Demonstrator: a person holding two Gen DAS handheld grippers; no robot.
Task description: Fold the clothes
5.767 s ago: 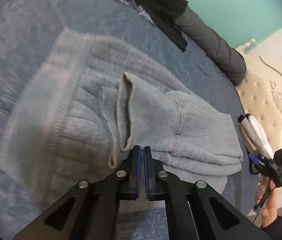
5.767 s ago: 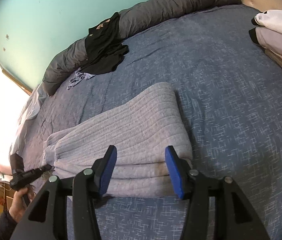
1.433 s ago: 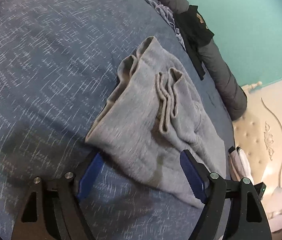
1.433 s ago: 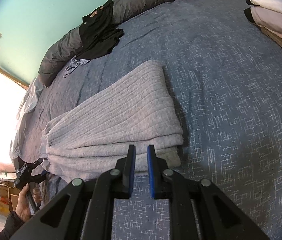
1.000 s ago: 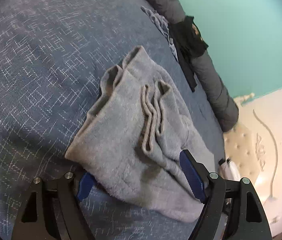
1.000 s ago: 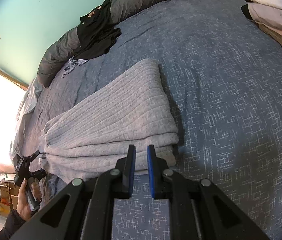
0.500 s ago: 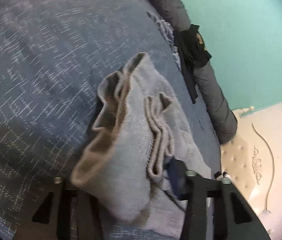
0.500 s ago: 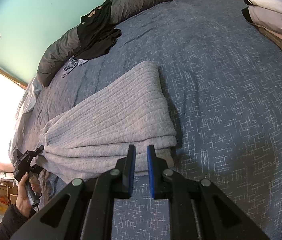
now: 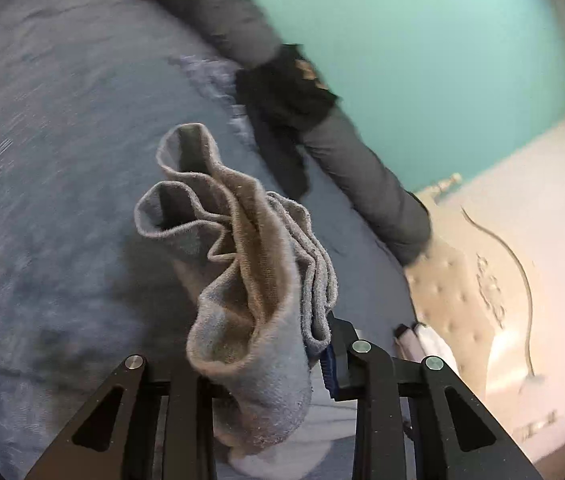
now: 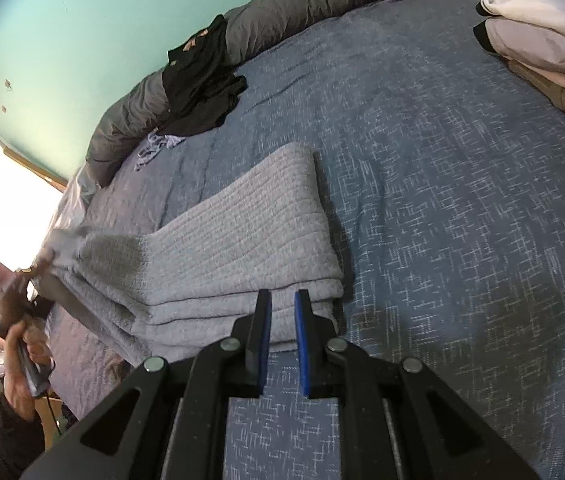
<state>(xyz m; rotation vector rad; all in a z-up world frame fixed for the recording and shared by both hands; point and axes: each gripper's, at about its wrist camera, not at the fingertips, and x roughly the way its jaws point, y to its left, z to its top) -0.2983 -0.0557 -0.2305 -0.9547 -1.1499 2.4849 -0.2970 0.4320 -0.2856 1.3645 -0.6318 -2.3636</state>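
A grey ribbed knit garment [image 10: 242, 248] lies folded into a long band on the blue bedspread [image 10: 442, 200]. In the left wrist view its bunched end [image 9: 242, 260] stands up off the bed between the jaws of my left gripper [image 9: 258, 344], which are closing and pressing on the cloth; the left finger is hidden behind it. The right wrist view shows that gripper [image 10: 14, 300] at the far left in a hand [image 10: 22, 360], with the garment's end raised. My right gripper [image 10: 282, 296] hovers shut at the garment's near folded edge, holding nothing.
A black garment [image 10: 202, 88] lies over a grey rolled duvet [image 10: 322, 0] along the teal wall, with a small lilac cloth [image 10: 158, 144] beside it. Folded clothes [image 10: 542, 32] are stacked at the far right by the cream tufted headboard [image 9: 462, 300].
My left gripper closed on the garment's end and lifted it off the bed, bunching the cloth. My right gripper has stayed shut near the folded edge.
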